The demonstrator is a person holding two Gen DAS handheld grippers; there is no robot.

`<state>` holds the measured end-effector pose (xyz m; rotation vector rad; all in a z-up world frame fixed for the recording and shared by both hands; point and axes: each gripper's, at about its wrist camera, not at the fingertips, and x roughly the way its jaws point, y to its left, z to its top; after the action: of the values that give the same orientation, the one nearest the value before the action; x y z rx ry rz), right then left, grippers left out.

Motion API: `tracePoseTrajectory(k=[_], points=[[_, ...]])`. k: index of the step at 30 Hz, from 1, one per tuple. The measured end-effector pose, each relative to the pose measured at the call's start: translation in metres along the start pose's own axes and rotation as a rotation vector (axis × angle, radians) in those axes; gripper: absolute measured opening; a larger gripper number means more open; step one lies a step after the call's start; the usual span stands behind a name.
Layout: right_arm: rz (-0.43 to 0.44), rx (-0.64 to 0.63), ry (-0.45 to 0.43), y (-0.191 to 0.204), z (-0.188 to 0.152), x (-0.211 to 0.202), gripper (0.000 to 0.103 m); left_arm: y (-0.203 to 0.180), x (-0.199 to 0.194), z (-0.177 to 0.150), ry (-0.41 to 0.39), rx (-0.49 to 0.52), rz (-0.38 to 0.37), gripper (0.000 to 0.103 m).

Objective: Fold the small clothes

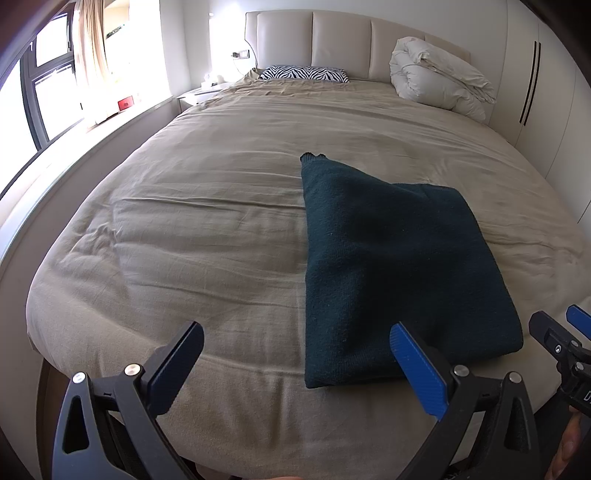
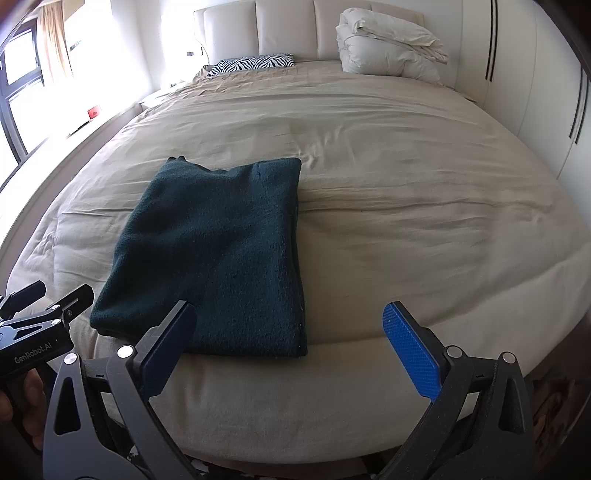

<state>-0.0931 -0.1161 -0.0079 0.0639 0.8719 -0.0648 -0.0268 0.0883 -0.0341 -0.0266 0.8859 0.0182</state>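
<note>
Sweater [image 1: 388,266], dark green, folded flat, one narrow end reaching far; lies on the bed [image 1: 207,221] near its near edge. Your left gripper [image 1: 295,363]: fingers spread wide, holding nothing, near the sweater's near left corner. Your right gripper [image 2: 288,341]: spread wide too, empty, by the near right corner. Zebra pillow [image 2: 255,62], far left at the headboard [image 2: 284,26]. White duvet [image 2: 388,48], bundled, far right. Window [image 1: 40,81], left.
</note>
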Motion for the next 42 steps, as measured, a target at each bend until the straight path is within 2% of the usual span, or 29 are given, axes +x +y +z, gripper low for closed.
tracePoseTrajectory(k=[42], points=[[0.003, 0.001, 0.009, 0.0027, -0.0041, 0.0036, 0.103, 0.0015, 0.0015, -0.0037, 0.002, -0.004, 0.0, 0.103]])
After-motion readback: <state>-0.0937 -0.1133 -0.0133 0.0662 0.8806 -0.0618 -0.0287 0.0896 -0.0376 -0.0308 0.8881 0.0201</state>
